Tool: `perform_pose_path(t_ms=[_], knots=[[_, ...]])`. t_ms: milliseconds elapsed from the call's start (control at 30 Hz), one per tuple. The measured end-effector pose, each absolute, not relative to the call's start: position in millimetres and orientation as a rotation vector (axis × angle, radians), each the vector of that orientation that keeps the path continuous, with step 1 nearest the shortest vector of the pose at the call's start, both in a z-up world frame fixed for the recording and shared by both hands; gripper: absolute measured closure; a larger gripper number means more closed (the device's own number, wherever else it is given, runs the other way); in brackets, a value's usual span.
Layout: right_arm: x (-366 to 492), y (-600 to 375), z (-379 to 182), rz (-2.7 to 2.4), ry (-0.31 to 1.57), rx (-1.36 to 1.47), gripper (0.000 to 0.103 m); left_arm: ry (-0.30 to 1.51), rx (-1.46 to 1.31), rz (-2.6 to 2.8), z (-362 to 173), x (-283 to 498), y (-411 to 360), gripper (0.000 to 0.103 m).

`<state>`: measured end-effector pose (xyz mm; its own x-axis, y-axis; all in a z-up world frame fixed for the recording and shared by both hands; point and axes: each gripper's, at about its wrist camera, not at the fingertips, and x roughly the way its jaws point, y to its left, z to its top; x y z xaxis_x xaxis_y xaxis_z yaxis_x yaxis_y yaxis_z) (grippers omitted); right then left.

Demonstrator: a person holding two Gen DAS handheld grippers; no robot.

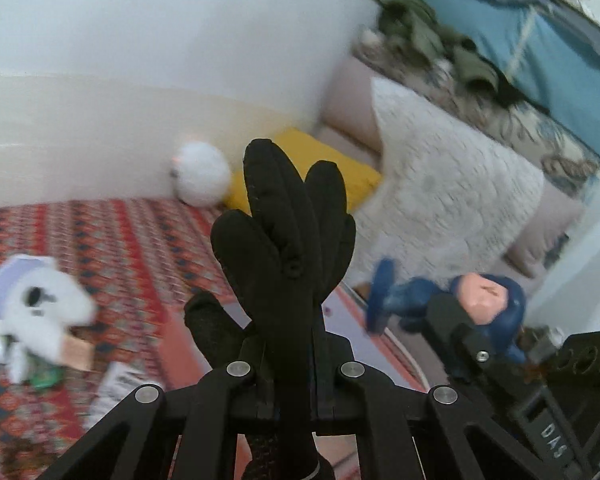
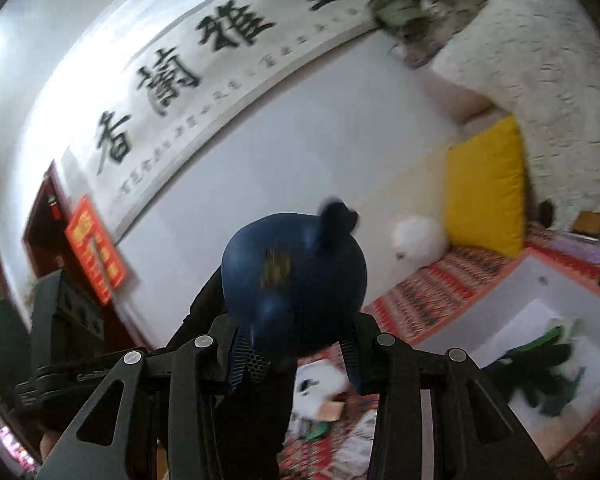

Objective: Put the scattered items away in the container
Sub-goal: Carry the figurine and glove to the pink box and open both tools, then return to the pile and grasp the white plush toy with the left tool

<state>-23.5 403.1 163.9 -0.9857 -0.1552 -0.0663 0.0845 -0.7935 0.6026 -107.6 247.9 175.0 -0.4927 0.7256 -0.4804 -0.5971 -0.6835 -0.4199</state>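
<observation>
Black glove (image 1: 288, 236) is clenched in the left gripper (image 1: 290, 264); the right gripper (image 2: 296, 320) clamps a blue doll (image 2: 294, 268). Blurred swinging could fling either short of the white container (image 2: 512, 300) at lower right.

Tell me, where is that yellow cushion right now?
The yellow cushion leans against the wall at the far edge of the red patterned rug, between a white fluffy ball on its left and the white textured blanket on its right.
</observation>
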Motion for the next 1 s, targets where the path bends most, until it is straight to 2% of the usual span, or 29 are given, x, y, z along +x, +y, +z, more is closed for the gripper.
perform_pose_path(t_ms=[100,300,400,467,500,533,567,600,733,1000], knots=[[-30,430,147,-2.88,-1.017,0.207,0.067,-0.218,-0.854,2.144,166,-111,281,0.1],[-50,473,109,-2.924,-1.118,0.362,0.068,-0.132,-0.93,2.098,135,-129,340,0.1],[-71,484,90,-2.928,-1.096,0.541,0.067,-0.096,-1.001,2.073,115,-143,359,0.099],[-84,486,79,-2.954,-1.049,0.706,0.064,-0.065,-1.084,2.044,98,-153,372,0.077],[-86,488,71,-2.969,-1.078,0.776,0.055,-0.062,-1.11,2.045,92,-157,374,0.07],[-84,493,65,-2.972,-1.134,0.799,0.046,-0.069,-1.124,2.056,88,-160,373,0.047],[-81,499,62,-2.971,-1.195,0.803,0.026,-0.094,-1.131,2.073,86,-164,368,0.027],[-76,502,61,-2.976,-1.222,0.77,0.021,-0.125,-1.131,2.086,85,-166,362,0.023],[-60,497,78,-3.044,-1.176,0.635,0.013,-0.219,-1.149,2.118,87,-172,338,0.02],[-83,412,96,-2.956,-0.888,0.657,0.01,-0.235,-1.043,2.273,102,-148,271,0.02]])
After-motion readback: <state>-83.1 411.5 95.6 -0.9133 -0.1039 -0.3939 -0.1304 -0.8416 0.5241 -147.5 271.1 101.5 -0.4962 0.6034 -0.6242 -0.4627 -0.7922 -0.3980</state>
